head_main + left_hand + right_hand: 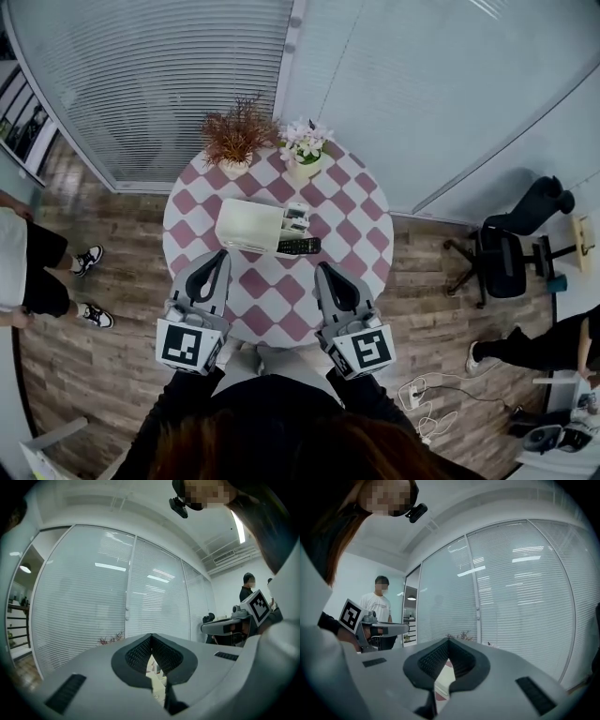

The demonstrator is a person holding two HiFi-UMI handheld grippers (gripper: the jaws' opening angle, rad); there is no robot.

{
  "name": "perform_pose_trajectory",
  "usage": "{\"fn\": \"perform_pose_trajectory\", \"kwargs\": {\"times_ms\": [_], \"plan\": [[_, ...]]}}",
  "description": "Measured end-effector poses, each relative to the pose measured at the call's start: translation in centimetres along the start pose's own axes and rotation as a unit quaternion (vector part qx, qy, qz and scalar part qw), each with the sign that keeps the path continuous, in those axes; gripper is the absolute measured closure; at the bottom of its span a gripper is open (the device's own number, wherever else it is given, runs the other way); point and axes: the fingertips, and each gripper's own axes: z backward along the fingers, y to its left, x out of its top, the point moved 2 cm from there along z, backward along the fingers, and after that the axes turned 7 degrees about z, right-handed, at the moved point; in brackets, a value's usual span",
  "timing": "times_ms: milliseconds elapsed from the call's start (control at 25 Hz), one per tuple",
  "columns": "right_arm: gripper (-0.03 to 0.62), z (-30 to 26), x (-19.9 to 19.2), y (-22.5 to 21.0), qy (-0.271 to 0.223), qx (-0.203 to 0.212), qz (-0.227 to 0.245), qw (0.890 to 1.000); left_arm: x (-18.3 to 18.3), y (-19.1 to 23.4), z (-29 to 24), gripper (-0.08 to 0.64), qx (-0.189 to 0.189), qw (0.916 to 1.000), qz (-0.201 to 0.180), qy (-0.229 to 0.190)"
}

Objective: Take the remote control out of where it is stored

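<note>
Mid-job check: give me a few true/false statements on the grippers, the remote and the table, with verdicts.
1. The left gripper and right gripper are both shut and empty. True.
2. The right gripper grips the black remote. False: it lies untouched by the white box.
3. A reddish plant and a white-flowered plant stand at the far edge of the table. True.
4. The table is covered in plain blue. False: pink and white checks.

1. A round table point(272, 298) with a pink-and-white checked top stands nearby.
2. At its far edge a dried rust-brown plant point(236, 136) sits just beside white potted flowers point(305, 145).
3. A black office chair point(506, 255) stands well apart, rightward.
</note>
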Motion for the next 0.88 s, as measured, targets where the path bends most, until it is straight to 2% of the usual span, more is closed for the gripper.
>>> {"fn": "perform_pose_trajectory", "kwargs": {"times_ms": [440, 720, 880], "plan": [[0.58, -1.2, 0.0, -3.0, -0.002, 0.013, -0.003, 1.0, 0.3, -0.5, -2.8, 0.554, 0.022, 0.9997, -0.002, -0.008], [0.58, -2.0, -0.6, -3.2, 0.002, 0.003, -0.003, 1.0, -0.4, 0.3, -3.7, 0.554, -0.001, 1.0, 0.007, 0.004], [0.58, -2.1, -1.5, -3.9, 0.005, -0.023, -0.001, 1.0, -0.3, 1.1, -4.0, 0.554, -0.009, 1.0, 0.002, 0.003]]}}
